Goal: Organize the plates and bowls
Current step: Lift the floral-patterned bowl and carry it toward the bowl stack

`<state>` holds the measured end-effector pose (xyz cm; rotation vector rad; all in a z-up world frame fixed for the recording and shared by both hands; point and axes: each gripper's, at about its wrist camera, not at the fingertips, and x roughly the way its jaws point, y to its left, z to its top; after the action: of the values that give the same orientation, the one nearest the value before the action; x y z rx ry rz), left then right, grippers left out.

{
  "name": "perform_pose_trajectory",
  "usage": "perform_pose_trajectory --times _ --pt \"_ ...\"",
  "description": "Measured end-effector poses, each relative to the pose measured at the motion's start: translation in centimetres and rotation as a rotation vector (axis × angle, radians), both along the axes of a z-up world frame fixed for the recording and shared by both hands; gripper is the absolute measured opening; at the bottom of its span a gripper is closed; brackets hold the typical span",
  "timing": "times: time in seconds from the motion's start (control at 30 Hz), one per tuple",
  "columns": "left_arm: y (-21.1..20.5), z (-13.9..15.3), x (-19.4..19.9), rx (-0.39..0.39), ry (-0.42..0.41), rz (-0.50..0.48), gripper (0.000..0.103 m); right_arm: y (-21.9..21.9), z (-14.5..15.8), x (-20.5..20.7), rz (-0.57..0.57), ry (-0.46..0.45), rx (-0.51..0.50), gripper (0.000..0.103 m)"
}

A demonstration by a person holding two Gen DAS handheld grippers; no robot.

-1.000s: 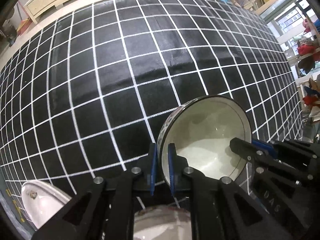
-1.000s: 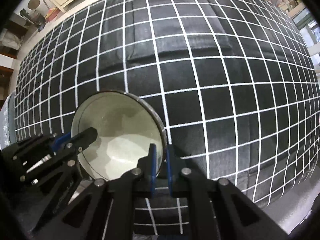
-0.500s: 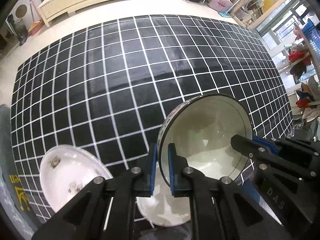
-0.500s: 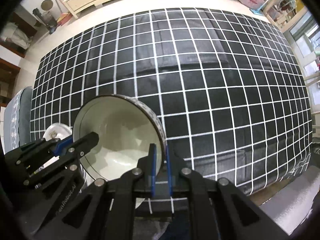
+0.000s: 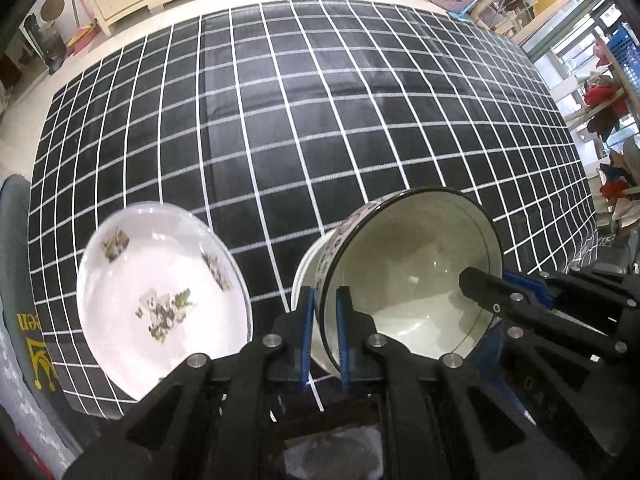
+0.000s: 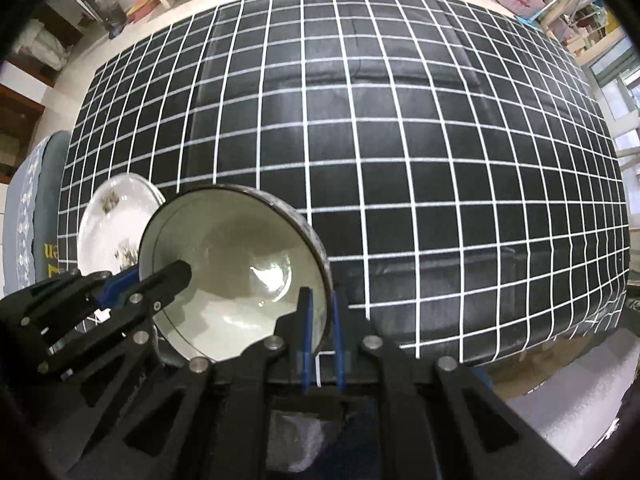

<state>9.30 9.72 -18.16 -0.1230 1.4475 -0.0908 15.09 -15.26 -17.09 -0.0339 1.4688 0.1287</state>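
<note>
Two hand-held tools share one bowl (image 5: 416, 276) above a surface covered by a black cloth (image 5: 320, 120) with a white grid.

In the left wrist view, the left tool (image 5: 325, 334) is closed on the bowl's rim: one blue pad sits outside the wall, the other inside. The bowl is tilted, with its cream inside facing the camera. It has a dark rim line and a patterned outer wall. To the right of the left tool, the right tool (image 5: 476, 284) reaches in from the side, with one dark finger lying inside the bowl near the far rim.

Just behind the bowl's left edge, a second white rim (image 5: 301, 280) shows; what it belongs to cannot be told. To the left of the left tool lies a white plate (image 5: 160, 296) with small flower prints, near the cloth's front edge.

In the right wrist view, the right tool (image 6: 322, 336) is likewise clamped on the bowl's (image 6: 236, 276) rim, one blue pad on either side of the wall. The left tool (image 6: 164, 280) enters from the left, with its finger inside the bowl. The plate (image 6: 108, 224) lies beyond the bowl, to the left, partly hidden by it. The cloth (image 6: 380, 140) stretches ahead and to the right of the tool.
</note>
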Motion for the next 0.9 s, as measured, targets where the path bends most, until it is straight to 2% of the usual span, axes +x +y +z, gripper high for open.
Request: perform_pose_trajectory --times 0.2,0.37,0.6,0.9 --pt "-1.1 -2.0 0.0 -0.005 0.026 0.010 0.009 0.0 -1.6 -0.1 0.009 0.013 -0.010 0.012" --pt "-1.3 -2.0 -0.2 -0.009 0.023 0.010 0.009 0.3 -2.8 0.2 0.014 0.016 -0.021 0.012" --pt "-1.6 -2.4 -0.2 0.002 0.016 0.012 0.009 0.7 -3.0 0.4 0.026 0.006 -0.032 0.012" --pt "-1.3 -2.5 -0.4 -0.027 0.018 0.036 0.009 0.4 -3.0 0.5 0.059 -0.018 -0.023 0.013"
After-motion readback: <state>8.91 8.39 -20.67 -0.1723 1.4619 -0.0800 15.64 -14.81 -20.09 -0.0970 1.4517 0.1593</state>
